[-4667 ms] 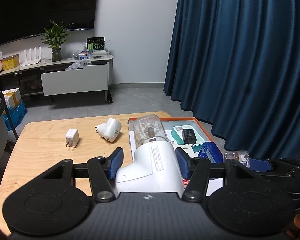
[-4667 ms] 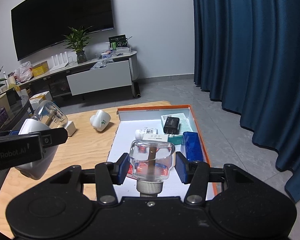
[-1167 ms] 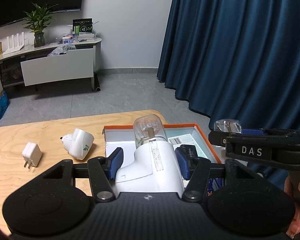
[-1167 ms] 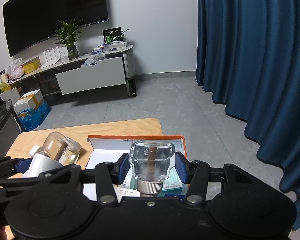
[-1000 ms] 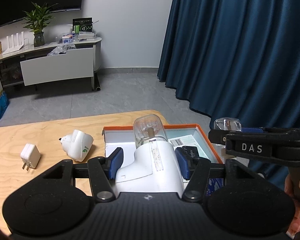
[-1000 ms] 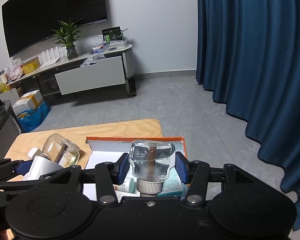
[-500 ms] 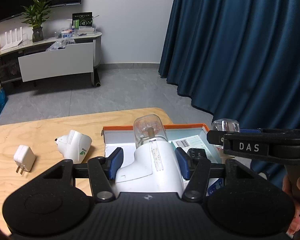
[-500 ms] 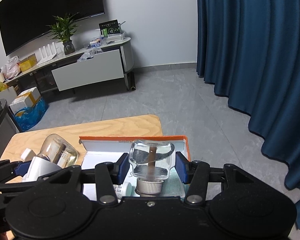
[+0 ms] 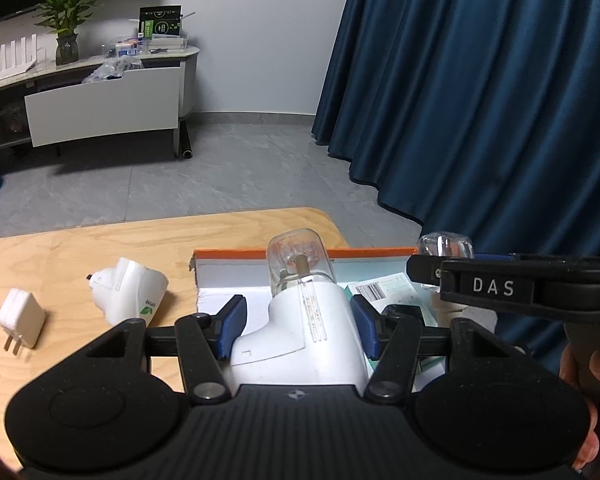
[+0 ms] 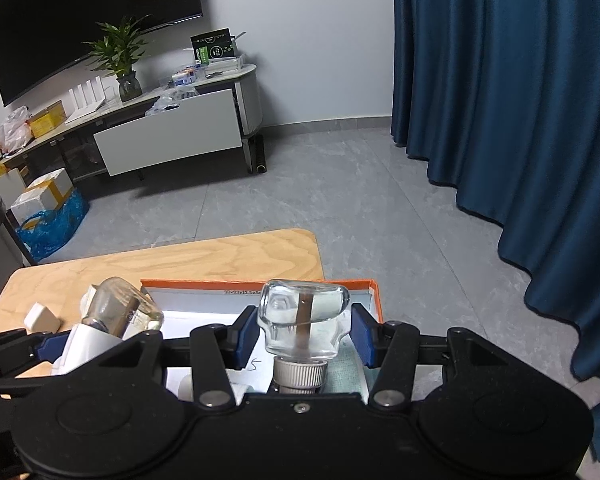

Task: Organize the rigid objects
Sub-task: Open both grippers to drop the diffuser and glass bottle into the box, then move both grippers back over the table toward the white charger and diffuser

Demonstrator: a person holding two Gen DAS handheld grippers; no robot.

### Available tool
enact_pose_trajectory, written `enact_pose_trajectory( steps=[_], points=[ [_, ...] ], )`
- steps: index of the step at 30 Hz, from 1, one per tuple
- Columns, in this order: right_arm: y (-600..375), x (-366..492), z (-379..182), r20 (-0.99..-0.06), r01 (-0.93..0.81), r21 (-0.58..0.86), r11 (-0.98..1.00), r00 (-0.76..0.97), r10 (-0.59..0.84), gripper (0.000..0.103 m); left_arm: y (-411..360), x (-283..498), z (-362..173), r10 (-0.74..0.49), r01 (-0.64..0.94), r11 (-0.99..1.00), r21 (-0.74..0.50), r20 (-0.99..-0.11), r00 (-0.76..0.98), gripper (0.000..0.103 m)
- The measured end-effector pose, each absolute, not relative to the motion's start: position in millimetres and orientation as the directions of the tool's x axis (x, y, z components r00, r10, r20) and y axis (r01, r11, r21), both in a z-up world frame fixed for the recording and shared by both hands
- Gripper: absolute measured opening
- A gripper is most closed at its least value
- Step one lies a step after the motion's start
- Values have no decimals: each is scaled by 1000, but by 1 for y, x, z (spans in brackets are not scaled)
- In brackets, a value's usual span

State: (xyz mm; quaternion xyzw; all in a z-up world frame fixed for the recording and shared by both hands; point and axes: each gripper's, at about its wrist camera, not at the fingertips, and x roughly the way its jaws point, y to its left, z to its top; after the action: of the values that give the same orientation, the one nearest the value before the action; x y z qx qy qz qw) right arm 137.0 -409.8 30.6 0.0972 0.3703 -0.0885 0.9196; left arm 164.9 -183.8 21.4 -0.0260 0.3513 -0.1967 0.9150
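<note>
Nearby, wooden table, blue curtain

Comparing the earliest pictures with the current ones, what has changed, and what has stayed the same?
Both grippers carried their loads over to above the orange-edged box. The left gripper is still shut on the white device with a glass bulb, the right gripper on the clear glass bottle. Nothing was released. The white charger and white plug adapter remain on the table.
</note>
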Motion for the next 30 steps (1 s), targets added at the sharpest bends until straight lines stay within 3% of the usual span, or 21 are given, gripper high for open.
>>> enact_pose_trajectory(
  steps=[15, 30],
  points=[
    [-410, 138, 38, -679, 263, 105, 959, 724, -124, 61, -187, 173, 24, -460, 387, 886, -257, -605, 650, 56],
    [-341, 88, 57, -664, 193, 117, 974, 744, -68, 68, -99, 124, 47, -270, 213, 963, -167, -649, 711, 73]
  ],
)
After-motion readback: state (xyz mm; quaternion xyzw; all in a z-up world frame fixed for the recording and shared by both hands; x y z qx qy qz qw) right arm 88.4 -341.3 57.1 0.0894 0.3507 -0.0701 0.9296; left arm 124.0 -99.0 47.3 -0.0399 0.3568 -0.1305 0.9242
